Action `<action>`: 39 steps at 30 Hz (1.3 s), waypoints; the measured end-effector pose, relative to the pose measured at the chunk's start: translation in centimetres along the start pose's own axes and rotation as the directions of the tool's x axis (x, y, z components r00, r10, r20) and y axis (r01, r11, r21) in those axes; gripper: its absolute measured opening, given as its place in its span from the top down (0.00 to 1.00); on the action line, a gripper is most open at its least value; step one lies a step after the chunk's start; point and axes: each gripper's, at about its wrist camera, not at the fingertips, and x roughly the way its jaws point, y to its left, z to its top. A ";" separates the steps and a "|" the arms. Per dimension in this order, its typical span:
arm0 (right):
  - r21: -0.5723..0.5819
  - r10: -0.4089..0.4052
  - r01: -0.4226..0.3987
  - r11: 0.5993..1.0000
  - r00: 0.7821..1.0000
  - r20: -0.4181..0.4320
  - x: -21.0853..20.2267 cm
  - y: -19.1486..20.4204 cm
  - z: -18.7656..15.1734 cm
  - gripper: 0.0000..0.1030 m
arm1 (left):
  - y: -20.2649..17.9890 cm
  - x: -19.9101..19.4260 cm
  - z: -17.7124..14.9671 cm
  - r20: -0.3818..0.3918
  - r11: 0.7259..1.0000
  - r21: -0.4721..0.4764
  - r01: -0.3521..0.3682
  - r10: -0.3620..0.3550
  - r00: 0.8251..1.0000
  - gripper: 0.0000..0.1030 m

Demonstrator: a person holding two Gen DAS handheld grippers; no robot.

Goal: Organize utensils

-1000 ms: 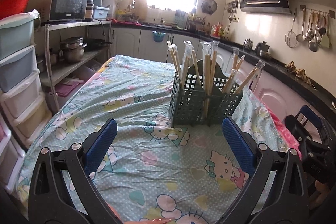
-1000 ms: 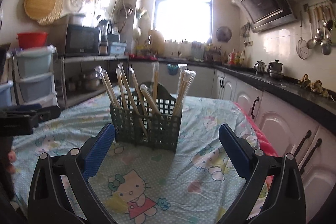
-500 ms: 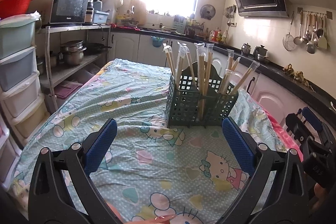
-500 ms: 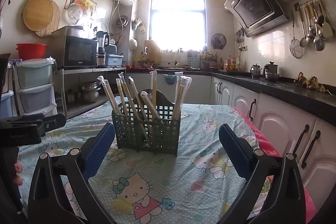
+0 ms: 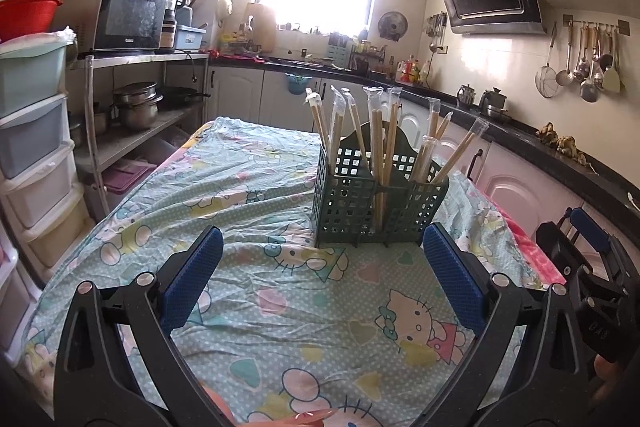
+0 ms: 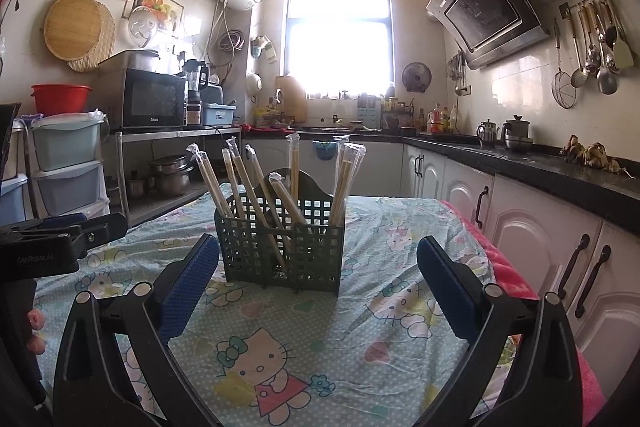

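Observation:
A dark green mesh utensil basket (image 5: pixel 376 203) stands on the table with the cartoon-cat cloth (image 5: pixel 260 267). Several plastic-wrapped pairs of wooden chopsticks (image 5: pixel 380 131) stand in it. It also shows in the right wrist view (image 6: pixel 280 247), with the chopsticks (image 6: pixel 256 187) leaning in it. My left gripper (image 5: pixel 320 275) is open and empty, a little short of the basket. My right gripper (image 6: pixel 318 281) is open and empty, also short of the basket. The right gripper shows at the right edge of the left wrist view (image 5: pixel 588 267), and the left gripper at the left edge of the right wrist view (image 6: pixel 60 239).
Stacked plastic drawers (image 5: pixel 32 147) and a metal shelf with pots and a microwave (image 5: pixel 132 15) stand left of the table. White cabinets under a black counter (image 6: pixel 540 179) run along the right. A pink cloth (image 6: pixel 508 267) hangs at the table's right edge.
Both grippers have pulled back and risen from the basket, which looks smaller and further off. Both stay open and empty.

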 end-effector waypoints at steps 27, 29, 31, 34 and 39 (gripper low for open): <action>-0.002 0.005 -0.005 1.000 1.000 -0.005 0.0 0.3 0.0 0.06 | -0.2 -0.4 0.2 0.011 1.000 -0.001 -0.004 0.004 1.000 0.10; -0.001 0.005 -0.005 1.000 1.000 -0.005 0.0 0.3 0.0 0.06 | -0.2 -0.3 0.2 0.010 1.000 0.002 -0.006 0.006 1.000 0.10; 0.000 0.004 -0.004 1.000 1.000 -0.005 0.0 0.3 0.0 0.06 | -0.2 -0.4 0.2 0.010 1.000 0.001 -0.005 0.005 1.000 0.10; -0.002 0.006 -0.006 1.000 1.000 -0.007 0.0 0.3 0.0 0.06 | -0.3 -0.4 0.2 0.012 1.000 0.003 -0.007 0.007 1.000 0.10; -0.002 0.006 -0.006 1.000 1.000 -0.006 0.0 0.3 0.0 0.06 | -0.3 -0.4 0.2 0.012 1.000 0.003 -0.007 0.007 1.000 0.10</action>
